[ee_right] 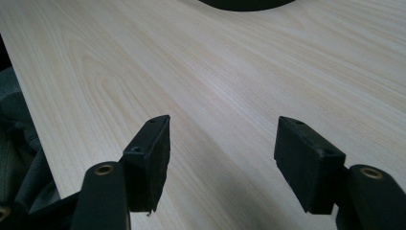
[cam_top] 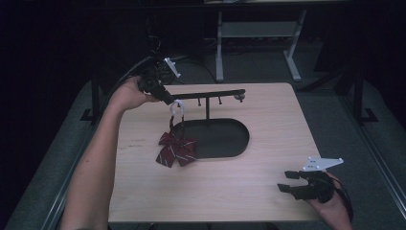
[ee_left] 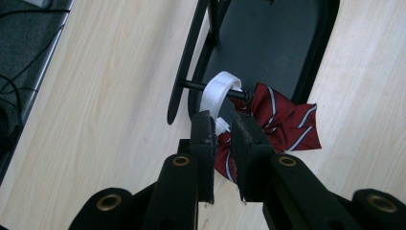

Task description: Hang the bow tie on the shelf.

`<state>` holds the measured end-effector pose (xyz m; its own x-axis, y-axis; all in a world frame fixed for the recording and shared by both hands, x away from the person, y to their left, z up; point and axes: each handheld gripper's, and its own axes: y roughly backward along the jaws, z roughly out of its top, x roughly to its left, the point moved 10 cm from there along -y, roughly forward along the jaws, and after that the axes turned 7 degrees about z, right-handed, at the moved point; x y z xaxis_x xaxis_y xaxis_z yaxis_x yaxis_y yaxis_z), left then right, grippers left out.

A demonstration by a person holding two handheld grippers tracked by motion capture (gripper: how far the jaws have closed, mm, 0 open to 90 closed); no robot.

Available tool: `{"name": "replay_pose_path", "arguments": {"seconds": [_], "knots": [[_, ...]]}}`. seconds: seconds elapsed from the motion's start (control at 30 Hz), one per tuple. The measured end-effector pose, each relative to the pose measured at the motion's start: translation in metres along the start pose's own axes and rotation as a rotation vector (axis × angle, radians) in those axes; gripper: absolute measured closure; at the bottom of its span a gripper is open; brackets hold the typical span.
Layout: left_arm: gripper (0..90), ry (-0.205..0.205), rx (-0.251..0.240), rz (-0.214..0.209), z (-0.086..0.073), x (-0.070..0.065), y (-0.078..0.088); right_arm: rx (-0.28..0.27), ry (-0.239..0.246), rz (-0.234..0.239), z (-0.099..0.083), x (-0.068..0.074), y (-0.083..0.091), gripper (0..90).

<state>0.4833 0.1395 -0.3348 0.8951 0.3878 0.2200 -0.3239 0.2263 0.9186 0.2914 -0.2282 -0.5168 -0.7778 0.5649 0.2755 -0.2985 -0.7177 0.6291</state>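
Between the left tongs point(ee_left: 222, 132), narrowly parted, sits the white loop point(ee_left: 218, 91) of a striped red bow tie point(ee_left: 282, 122) hooked on the stand's peg point(ee_left: 191, 85); soft and light, best gripped by that loop. Right tongs point(ee_right: 222, 153) gape empty above the tabletop point(ee_right: 239, 72).

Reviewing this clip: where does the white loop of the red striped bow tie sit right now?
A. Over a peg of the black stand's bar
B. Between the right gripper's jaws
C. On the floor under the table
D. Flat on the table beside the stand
A: in the left gripper view the white loop is hooked over a peg on the stand, with the bow tie hanging below it.
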Motion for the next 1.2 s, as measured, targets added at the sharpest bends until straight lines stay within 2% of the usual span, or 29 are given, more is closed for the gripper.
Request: {"name": "replay_pose_path", "arguments": {"seconds": [0.23, 0.3, 0.43, 1.2], "knots": [[78.3, -0.009, 0.000, -0.005, -0.008, -0.002, 0.003, 0.000, -0.001, -0.001, 0.000, 0.000, 0.000, 36.7], [78.3, 0.004, -0.012, -0.014, -0.011, -0.004, 0.005, -0.001, -0.001, -0.002, 0.000, 0.000, 0.000, 36.7], [78.1, 0.004, -0.007, -0.017, -0.015, -0.004, 0.006, -0.002, 0.000, 0.001, 0.001, 0.001, -0.001, 36.7], [76.5, 0.007, -0.013, -0.018, -0.023, -0.010, 0.012, -0.003, 0.000, -0.010, 0.000, 0.000, 0.001, 36.7]]}}
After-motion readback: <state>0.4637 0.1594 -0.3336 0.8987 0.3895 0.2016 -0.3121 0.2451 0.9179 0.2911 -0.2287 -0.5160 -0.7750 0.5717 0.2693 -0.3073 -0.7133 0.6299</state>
